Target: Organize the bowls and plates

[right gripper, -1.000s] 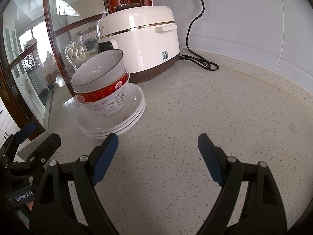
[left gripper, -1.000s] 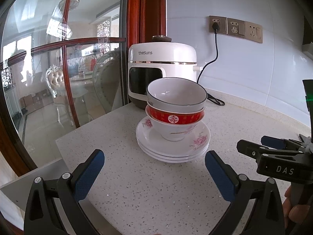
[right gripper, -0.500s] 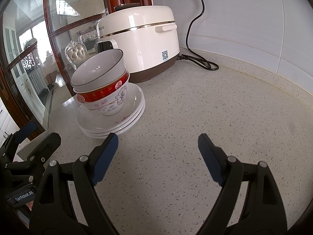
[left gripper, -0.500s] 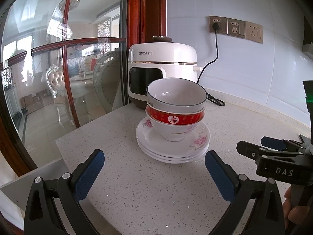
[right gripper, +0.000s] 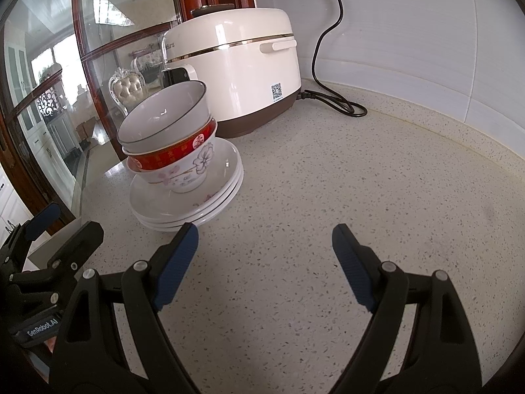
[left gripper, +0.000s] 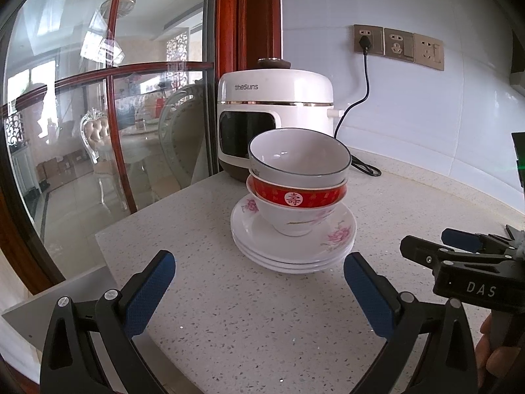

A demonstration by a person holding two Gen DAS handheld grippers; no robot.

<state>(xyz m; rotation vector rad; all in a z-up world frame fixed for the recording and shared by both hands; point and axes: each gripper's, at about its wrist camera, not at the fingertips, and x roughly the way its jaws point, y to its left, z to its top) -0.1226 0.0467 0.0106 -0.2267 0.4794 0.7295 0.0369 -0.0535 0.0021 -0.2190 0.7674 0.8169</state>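
Note:
Three white flowered plates [left gripper: 331, 246] [right gripper: 154, 207] lie stacked on the speckled counter. Three bowls stand nested on them: a flowered one at the bottom, a red-banded bowl [left gripper: 295, 195] [right gripper: 174, 154] in the middle, a white dark-rimmed bowl [left gripper: 297, 157] [right gripper: 164, 116] on top. My left gripper [left gripper: 259, 274] is open and empty, just in front of the stack. My right gripper [right gripper: 264, 246] is open and empty, to the right of the stack; it also shows in the left wrist view [left gripper: 456, 246].
A white rice cooker [left gripper: 275, 111] [right gripper: 236, 65] stands behind the stack, its black cord [right gripper: 331, 95] running to wall sockets [left gripper: 398, 46]. A glass door with a red wood frame [left gripper: 111, 138] borders the counter on the left. The counter edge [left gripper: 101, 243] is close by.

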